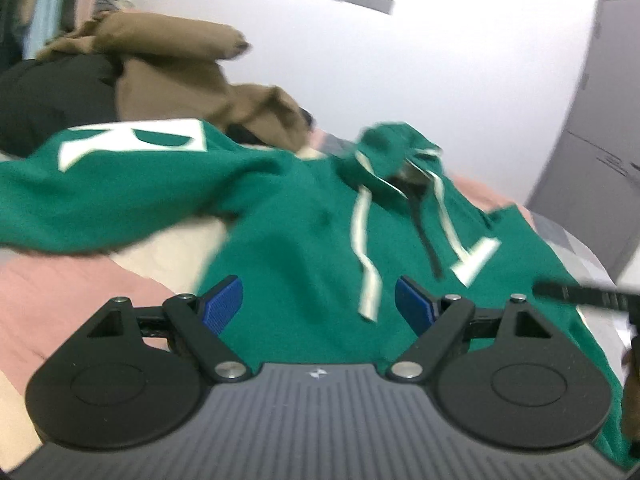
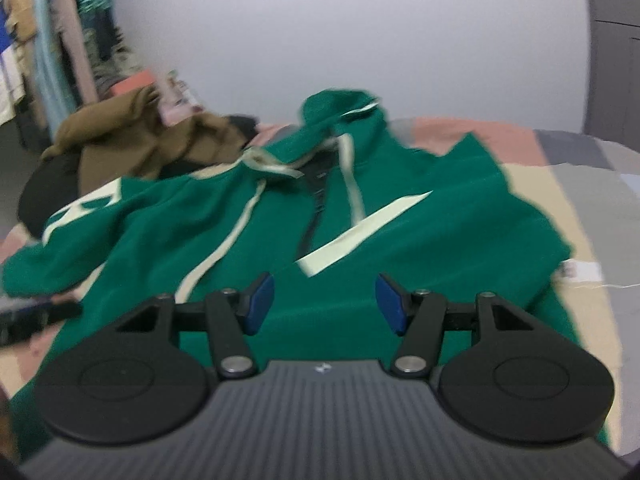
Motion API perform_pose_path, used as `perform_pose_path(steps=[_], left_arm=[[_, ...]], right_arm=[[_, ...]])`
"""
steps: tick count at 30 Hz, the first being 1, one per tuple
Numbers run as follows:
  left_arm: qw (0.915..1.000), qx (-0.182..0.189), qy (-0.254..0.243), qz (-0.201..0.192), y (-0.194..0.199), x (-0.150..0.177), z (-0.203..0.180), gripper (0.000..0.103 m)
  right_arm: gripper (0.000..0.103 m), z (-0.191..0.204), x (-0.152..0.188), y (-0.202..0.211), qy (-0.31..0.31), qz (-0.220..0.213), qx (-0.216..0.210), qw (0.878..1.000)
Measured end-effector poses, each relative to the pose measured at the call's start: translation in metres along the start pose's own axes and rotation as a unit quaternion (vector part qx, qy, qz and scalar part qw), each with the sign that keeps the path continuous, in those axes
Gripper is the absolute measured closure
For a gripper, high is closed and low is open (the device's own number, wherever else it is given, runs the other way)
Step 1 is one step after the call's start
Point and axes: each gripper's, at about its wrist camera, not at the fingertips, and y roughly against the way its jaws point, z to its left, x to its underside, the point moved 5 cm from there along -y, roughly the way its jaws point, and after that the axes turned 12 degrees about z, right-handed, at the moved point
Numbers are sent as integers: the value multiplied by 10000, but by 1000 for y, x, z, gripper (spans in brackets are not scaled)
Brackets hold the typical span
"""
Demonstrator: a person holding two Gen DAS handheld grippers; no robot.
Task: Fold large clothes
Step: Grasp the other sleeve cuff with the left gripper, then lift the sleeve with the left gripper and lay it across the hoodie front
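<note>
Green hoodie [image 2: 420, 208] spread front-up across the bed [image 2: 560, 148], hood [image 2: 344, 108] toward the far wall, cream drawstrings [image 1: 362, 216] trailing down the chest. Left sleeve [image 1: 120, 184] thrown out sideways, white letter patch on it, cuff end near the bed's left edge. Right side of the hoodie running close to the bed's right edge, a white tag [image 2: 582, 270] poking out at the hem there.

Left tool [image 1: 319, 304] hanging above the lower chest, blue pads [image 1: 224, 304] spread wide, nothing between them, nothing gripped. Right tool [image 2: 325, 302] above the lower front of the hoodie, pads about half apart, empty as well, no cloth pinched. Black edge of the right tool showing at the right of the left view.

Brown garment [image 2: 132, 136] heaped on a black one [image 1: 52, 96] at the far left corner, touching the hoodie's shoulder and crowding that side. Rack of hanging clothes [image 2: 44, 40] behind the heap. Bare patchwork bedding open to the right and along the far edge beyond the hood. Grey door [image 1: 600, 120] standing past the bed's right end. Both views blurred.
</note>
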Motion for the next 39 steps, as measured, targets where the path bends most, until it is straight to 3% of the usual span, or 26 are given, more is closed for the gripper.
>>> perform_pose_path(steps=[5,8,16,20,23,25,30,36,38,39], left_arm=[[9984,-344,420,-162,0,-28,44,16],[9946,-418,938,-173,-1,-41,77,17],[9709,-485,2346,19,-19,-58,175,17],[9498,-476,3089,124,-29,-50,217,17],[9213,-316,3874,143,-33,-39,246,17],[8978,-212,4398,80,-33,-28,266,17],[8572,56,5139,-341,-32,-16,302,18],[8528,-285,5121,-984,-27,-28,334,18],[8501,-373,5146,-1060,-30,-34,348,22],[8504,-466,5144,-1005,-33,-37,353,29]], right_arm=[[45,28,12,-19,420,265,-91,9987],[45,36,17,-29,624,362,21,9974],[45,26,15,-46,374,539,117,9978],[45,18,16,-57,185,763,122,9968],[45,11,16,-60,-38,864,62,9962],[45,8,16,-63,-138,948,31,9954],[45,9,20,-71,-48,1147,157,9933],[44,12,19,-76,20,1162,159,9931],[44,11,18,-77,27,1152,164,9932],[45,11,18,-78,22,1142,173,9933]])
